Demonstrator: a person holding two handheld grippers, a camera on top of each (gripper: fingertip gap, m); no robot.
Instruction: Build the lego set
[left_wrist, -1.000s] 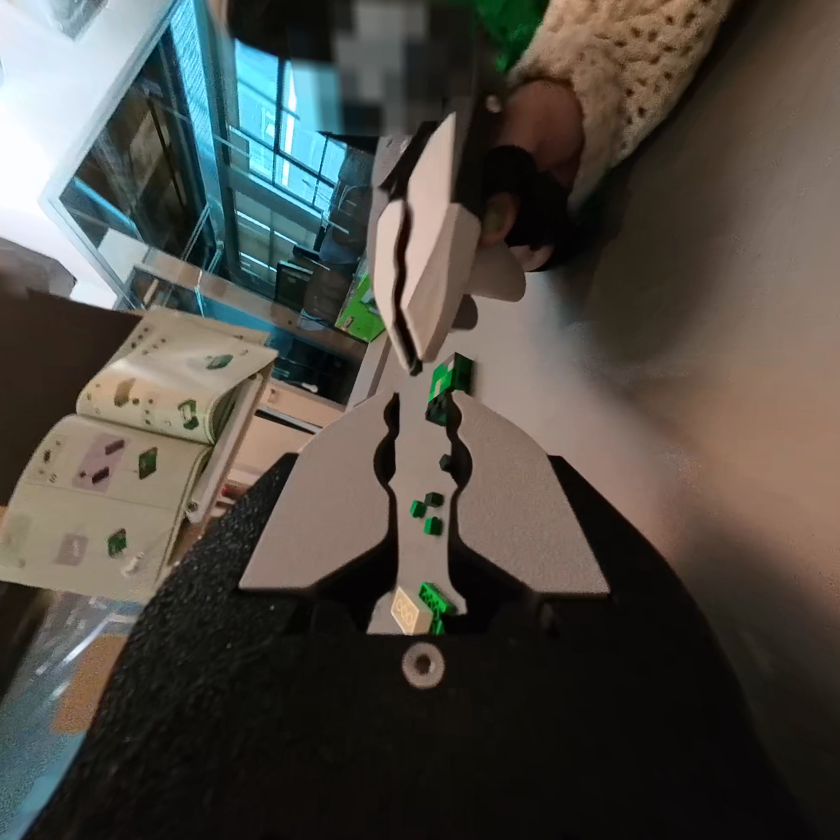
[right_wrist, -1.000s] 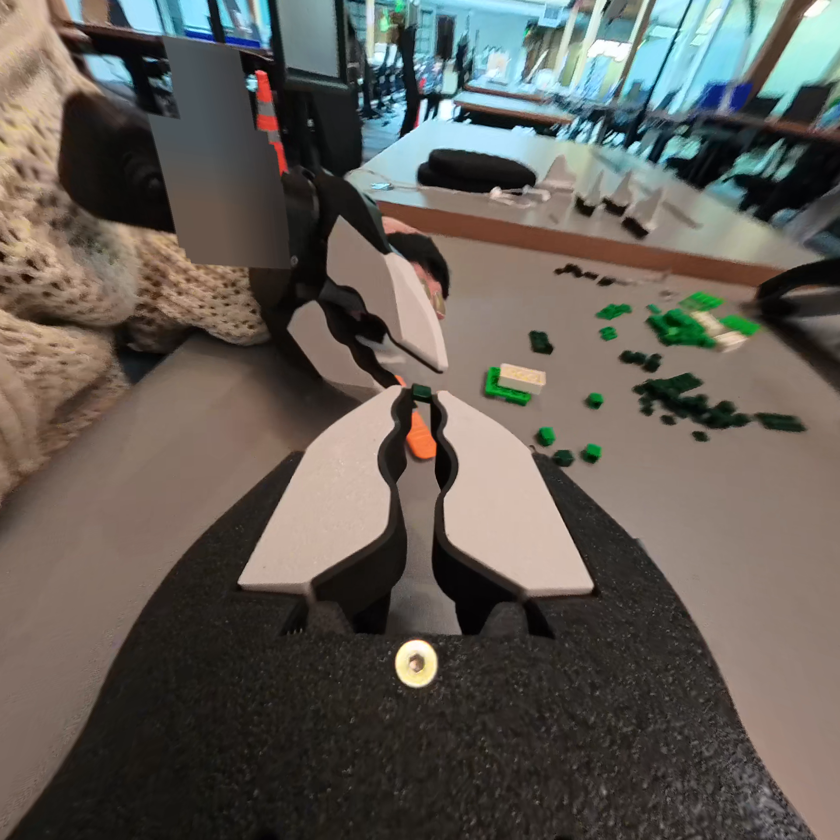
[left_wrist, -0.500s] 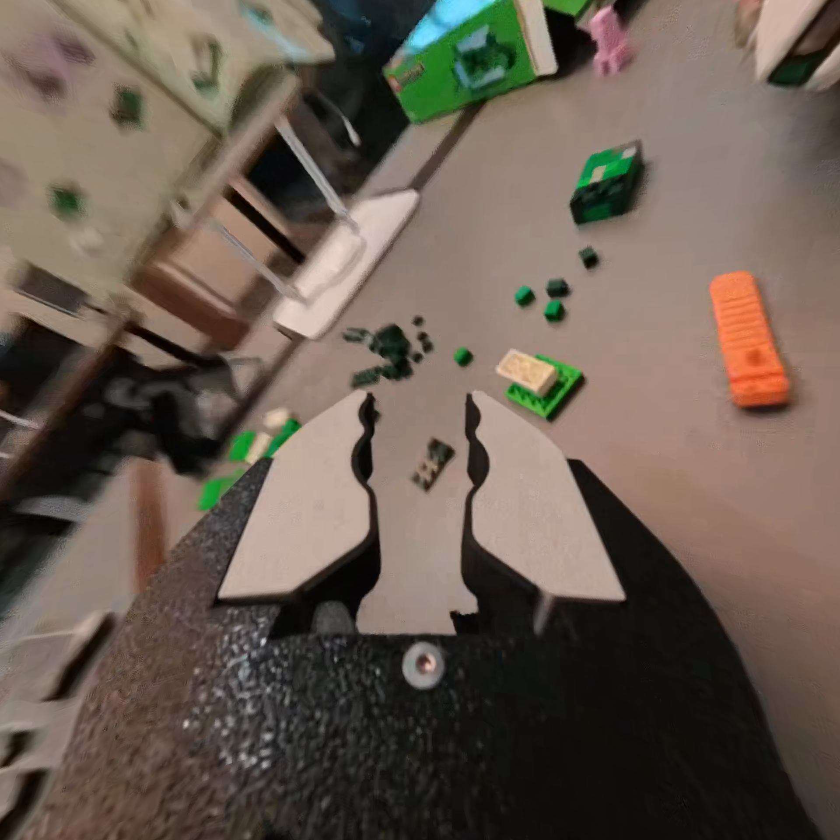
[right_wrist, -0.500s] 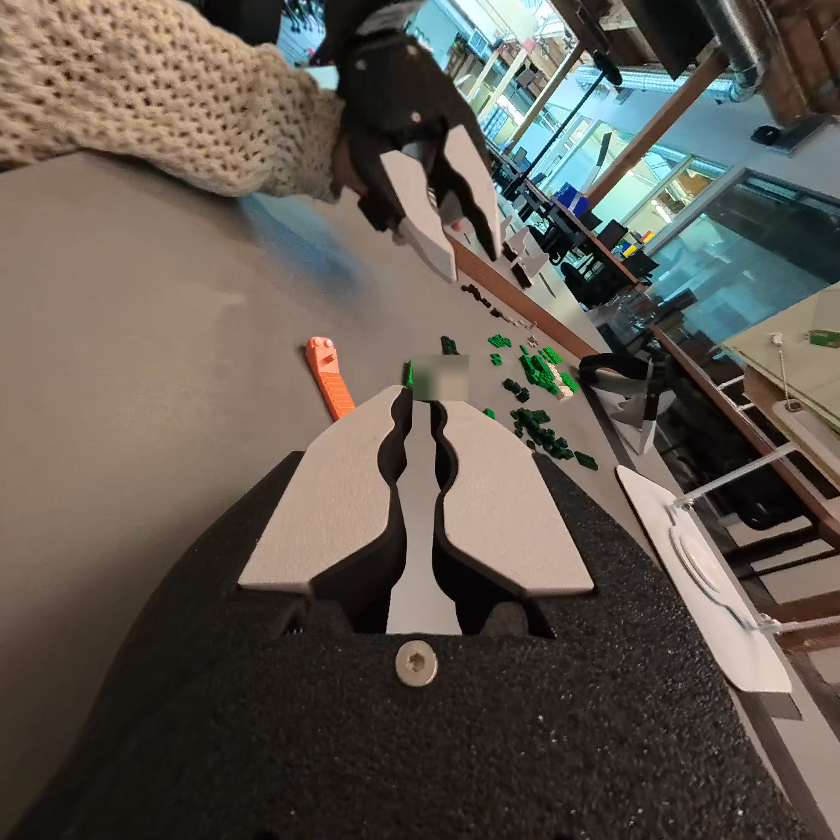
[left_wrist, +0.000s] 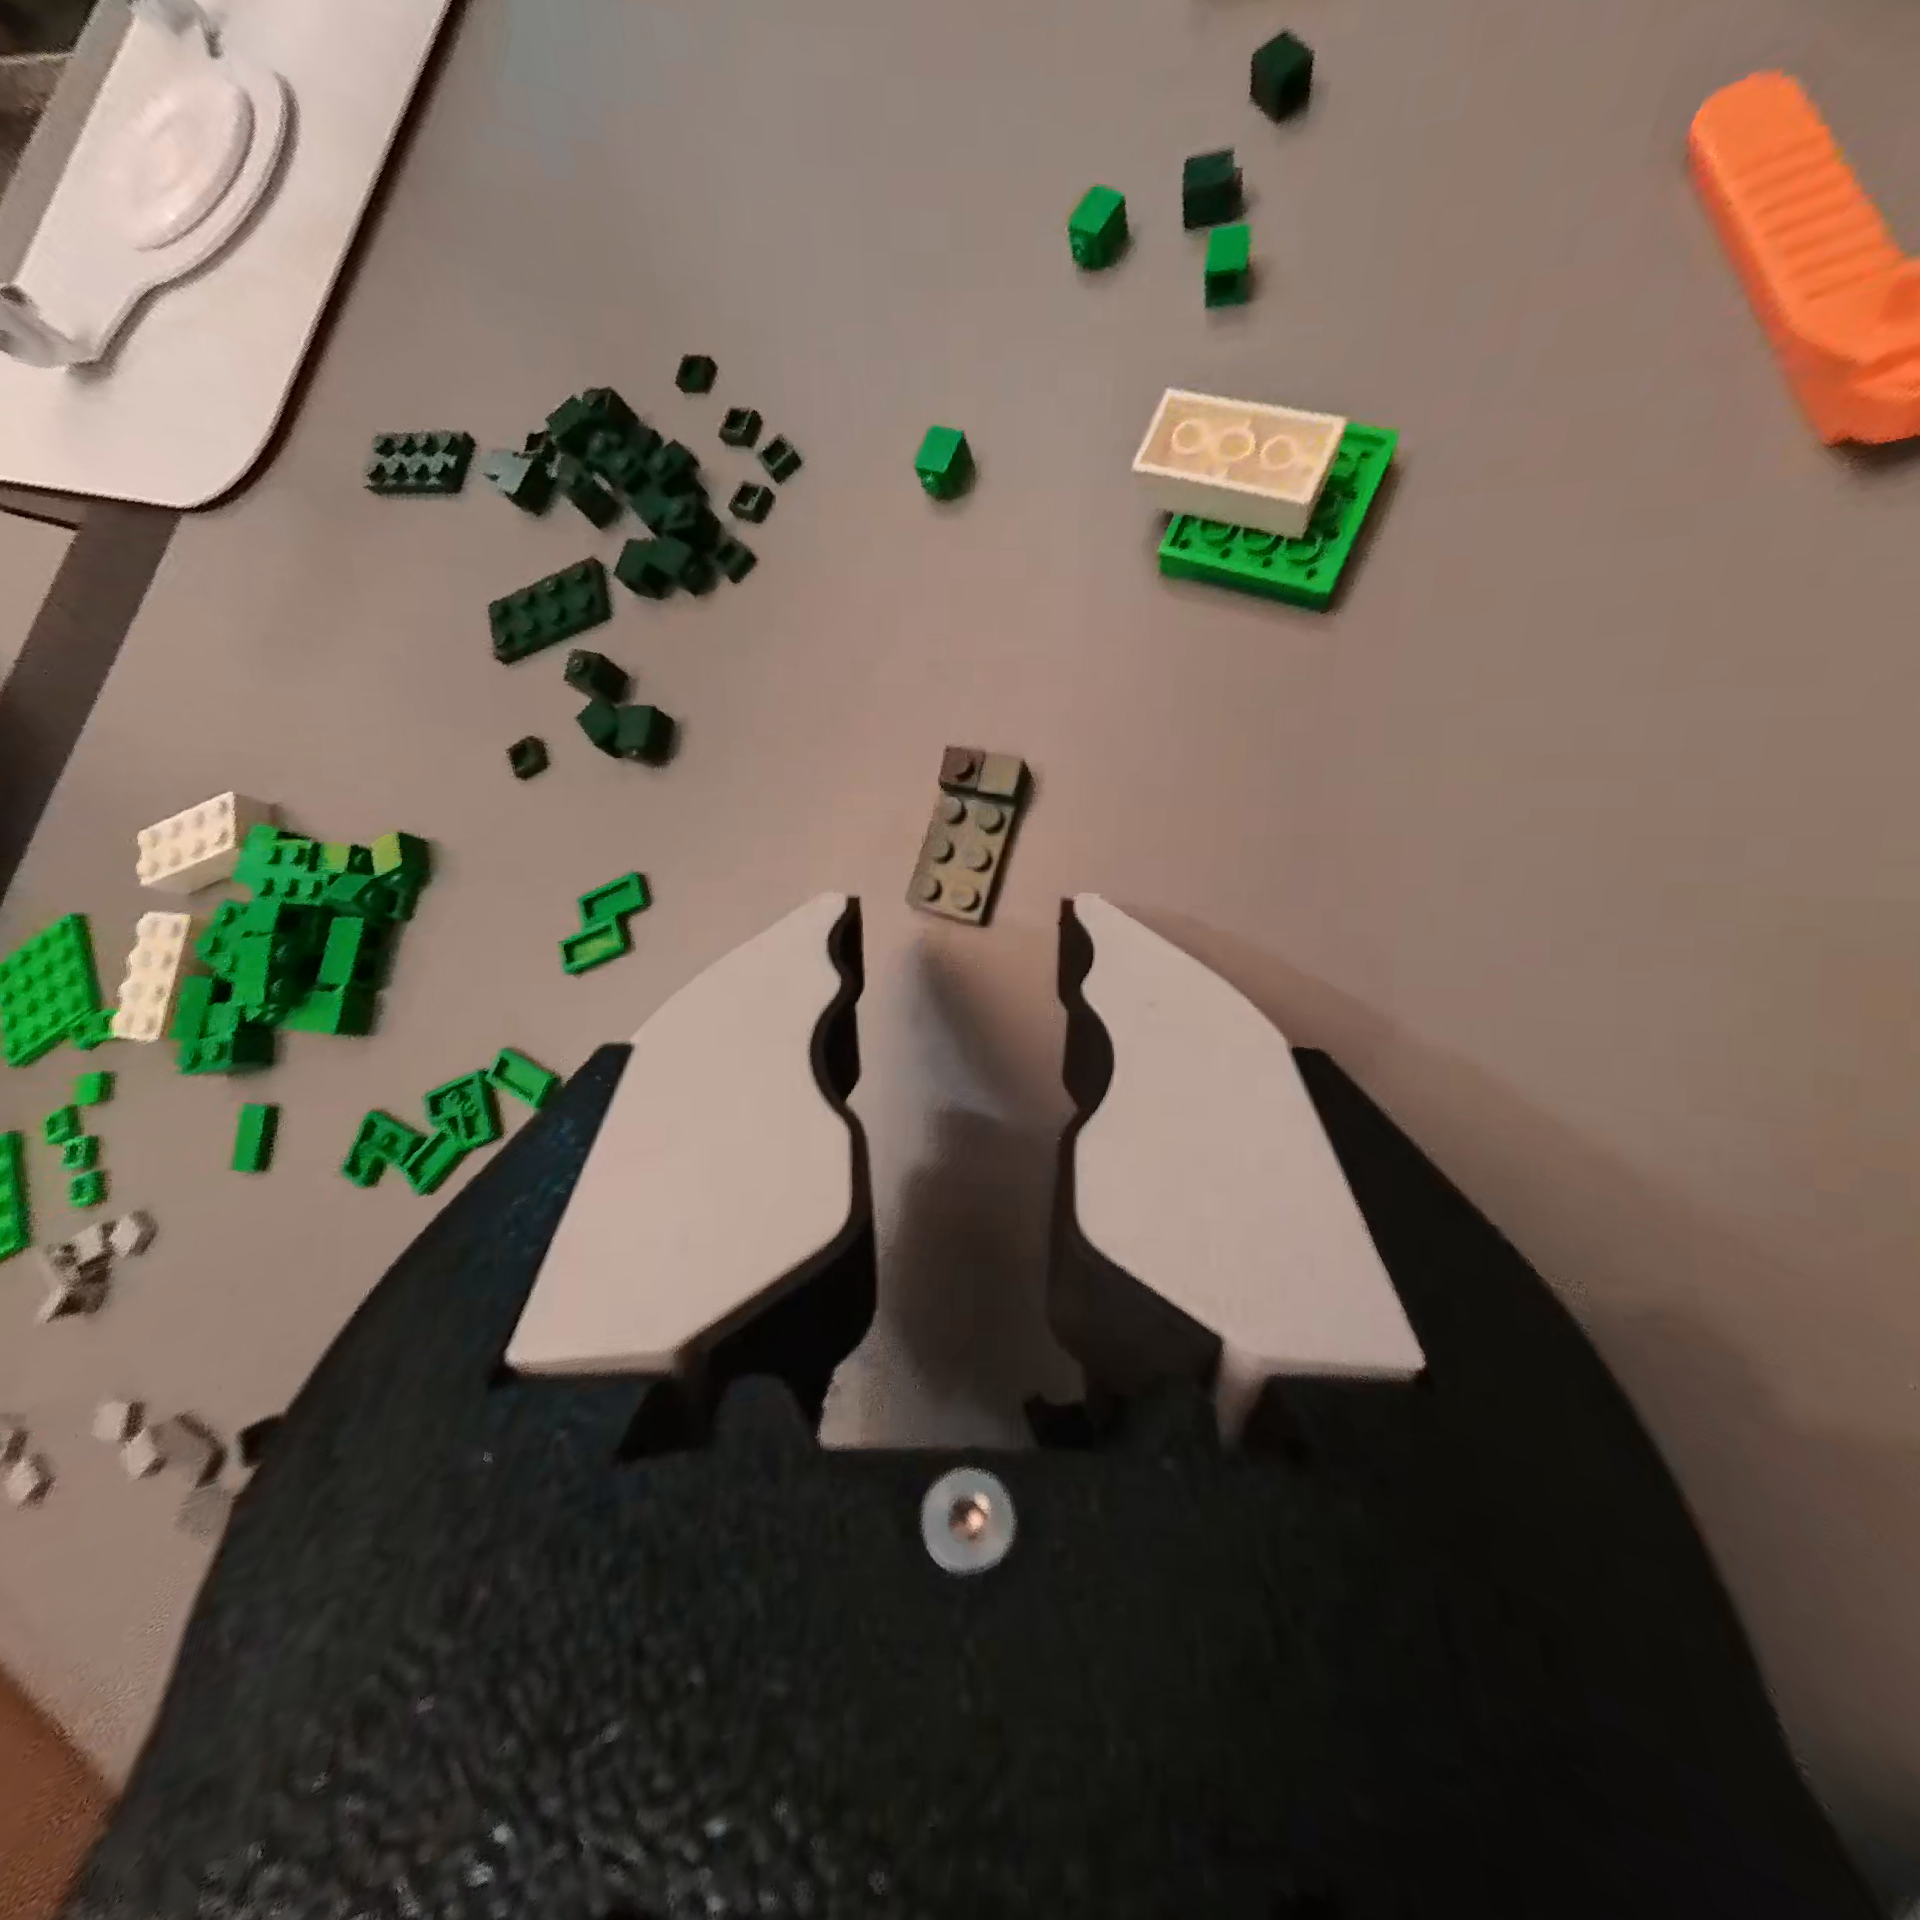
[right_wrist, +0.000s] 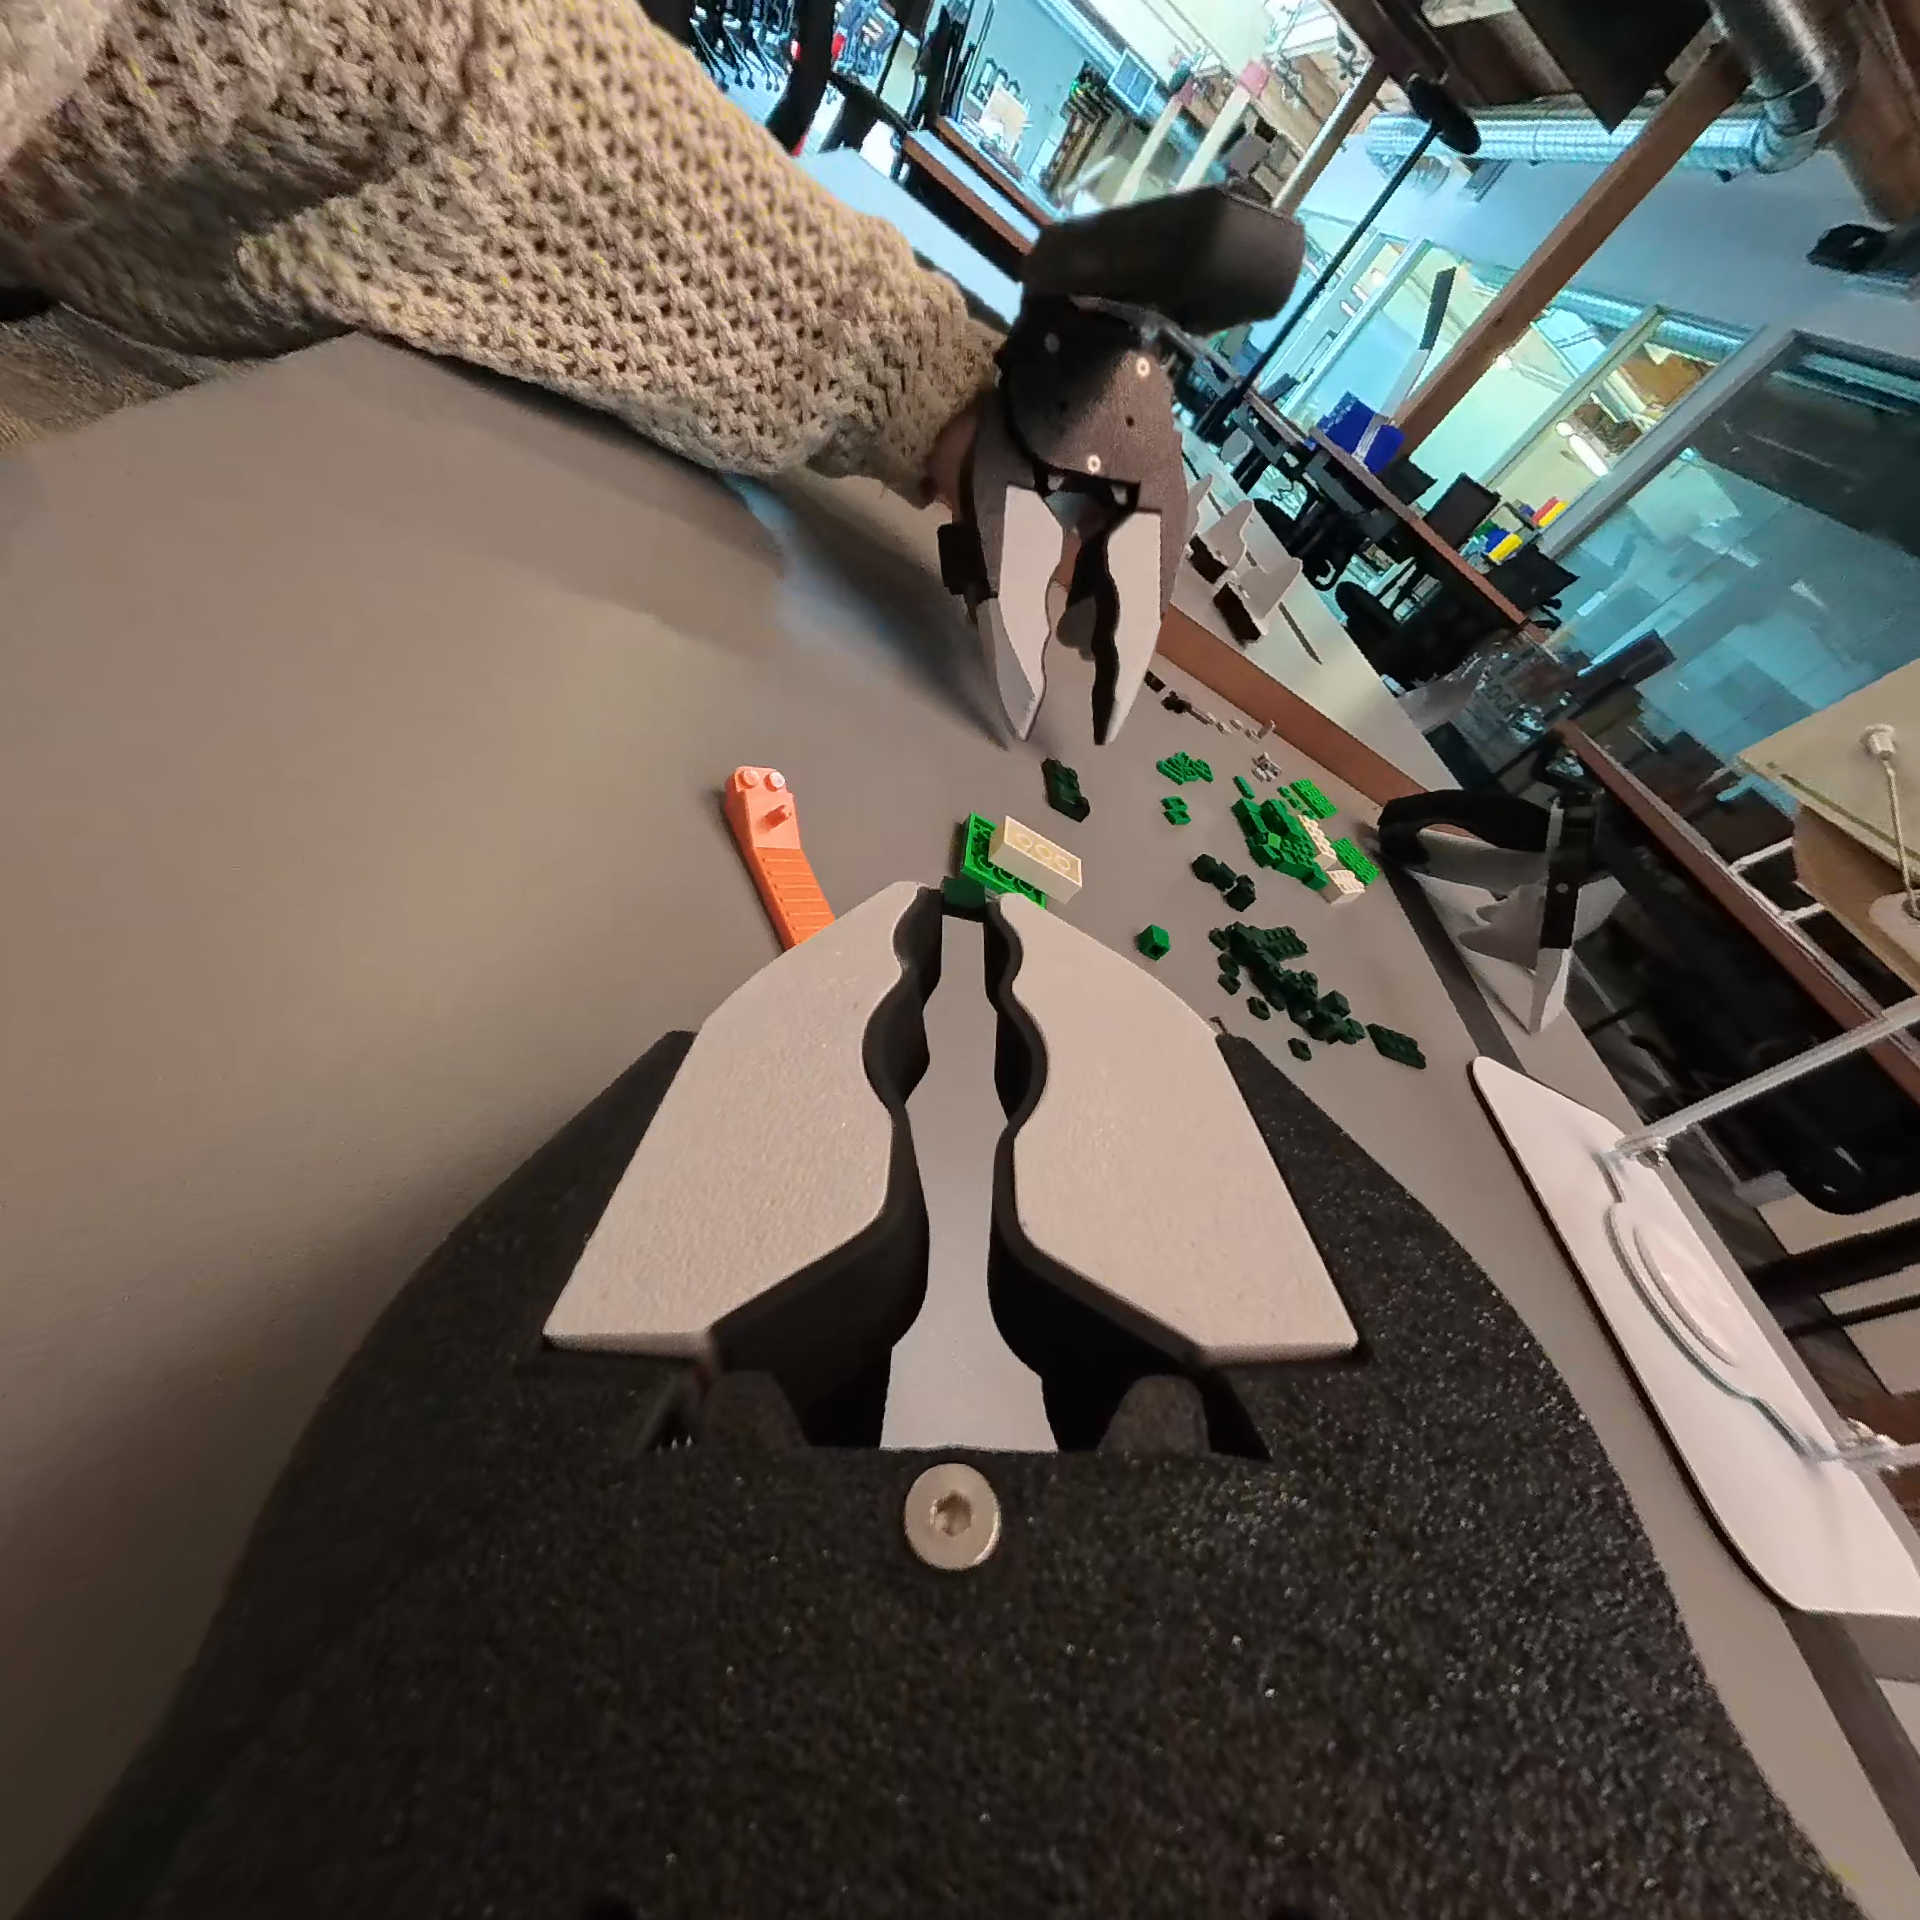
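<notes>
My left gripper (left_wrist: 961, 914) is open and empty, pointing down at the grey table. A dark grey studded plate (left_wrist: 971, 836) lies just ahead of its tips. A white brick (left_wrist: 1236, 462) sits on a bright green plate (left_wrist: 1273, 551) farther off. My right gripper (right_wrist: 964, 899) is shut on a small dark green brick (right_wrist: 961, 891), low over the table. In the right wrist view the left gripper (right_wrist: 1065, 727) hangs over the table past the white brick (right_wrist: 1039, 852), held by a hand in a knitted sleeve (right_wrist: 582, 239).
An orange brick separator (left_wrist: 1818, 281) (right_wrist: 779, 873) lies to the right. A dark green brick pile (left_wrist: 623, 499) (right_wrist: 1288, 987) and a bright green and white pile (left_wrist: 281, 956) lie to the left. A white stand base (left_wrist: 156, 239) (right_wrist: 1714, 1340) sits at the table edge (left_wrist: 62, 623). Across from one pair of fingers to the other is roughly 20 centimetres. About 8 centimetres separates my right fingertips from the orange brick separator (right_wrist: 779, 873). Look for it in the left wrist view (left_wrist: 1850, 259) too.
My left gripper has swung away from the right gripper, opened wider and come down over the dark grey plate. My right gripper has kept its small green brick and tilted.
</notes>
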